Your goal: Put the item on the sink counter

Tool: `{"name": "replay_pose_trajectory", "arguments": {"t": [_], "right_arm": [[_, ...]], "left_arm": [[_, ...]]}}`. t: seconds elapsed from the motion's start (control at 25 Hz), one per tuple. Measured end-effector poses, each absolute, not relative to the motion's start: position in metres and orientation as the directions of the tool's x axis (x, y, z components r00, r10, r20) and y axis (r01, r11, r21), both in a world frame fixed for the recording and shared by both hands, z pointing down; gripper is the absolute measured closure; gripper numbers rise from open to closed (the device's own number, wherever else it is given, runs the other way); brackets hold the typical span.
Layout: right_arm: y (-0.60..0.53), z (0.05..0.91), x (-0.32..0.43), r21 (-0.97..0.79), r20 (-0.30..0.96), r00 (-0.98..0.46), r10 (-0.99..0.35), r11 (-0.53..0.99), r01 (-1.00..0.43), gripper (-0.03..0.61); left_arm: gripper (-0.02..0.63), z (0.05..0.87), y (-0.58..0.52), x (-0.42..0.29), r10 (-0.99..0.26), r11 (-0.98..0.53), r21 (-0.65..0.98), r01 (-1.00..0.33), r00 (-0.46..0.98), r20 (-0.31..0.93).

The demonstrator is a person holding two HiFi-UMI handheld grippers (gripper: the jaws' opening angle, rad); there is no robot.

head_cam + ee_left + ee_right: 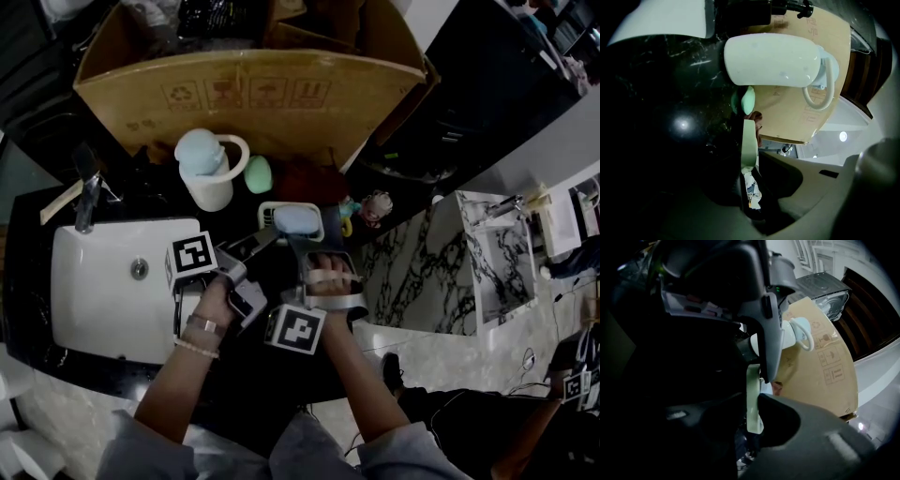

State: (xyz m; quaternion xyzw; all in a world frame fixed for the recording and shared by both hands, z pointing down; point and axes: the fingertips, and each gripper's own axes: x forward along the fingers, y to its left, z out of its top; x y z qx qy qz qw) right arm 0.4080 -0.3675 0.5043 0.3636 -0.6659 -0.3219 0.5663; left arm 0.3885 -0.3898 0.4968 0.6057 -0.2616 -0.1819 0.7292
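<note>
A white soap dish (292, 221) with a pale blue bar in it sits on the black sink counter (150, 197), to the right of the basin. Both grippers meet at its near side. In the left gripper view the dish (748, 140) shows edge-on between the jaws of my left gripper (749, 164), which stand apart from it, open. My right gripper (751, 405) is shut on the dish's rim (752, 399), one jaw on each side. In the head view, the left gripper (265, 240) comes in from the left and the right gripper (307, 242) from below.
A white mug (208, 173) and a green rounded item (257, 173) stand just behind the dish. A big open cardboard box (253, 94) lies behind them. The white basin (103, 281) with its faucet (87, 199) is at left. Small toys (375, 206) lie at right.
</note>
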Motion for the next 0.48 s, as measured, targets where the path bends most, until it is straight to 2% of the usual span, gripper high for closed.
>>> {"name": "replay_pose_trajectory", "arguments": {"t": [0.48], "right_arm": [[-0.369, 0.510, 0.406, 0.807, 0.577, -0.069, -0.814, 0.581, -0.105, 0.506]], "left_arm": [[0.508, 0.486, -0.360, 0.365, -0.541, 0.146, 0.986, -0.078, 0.829, 0.145]]}}
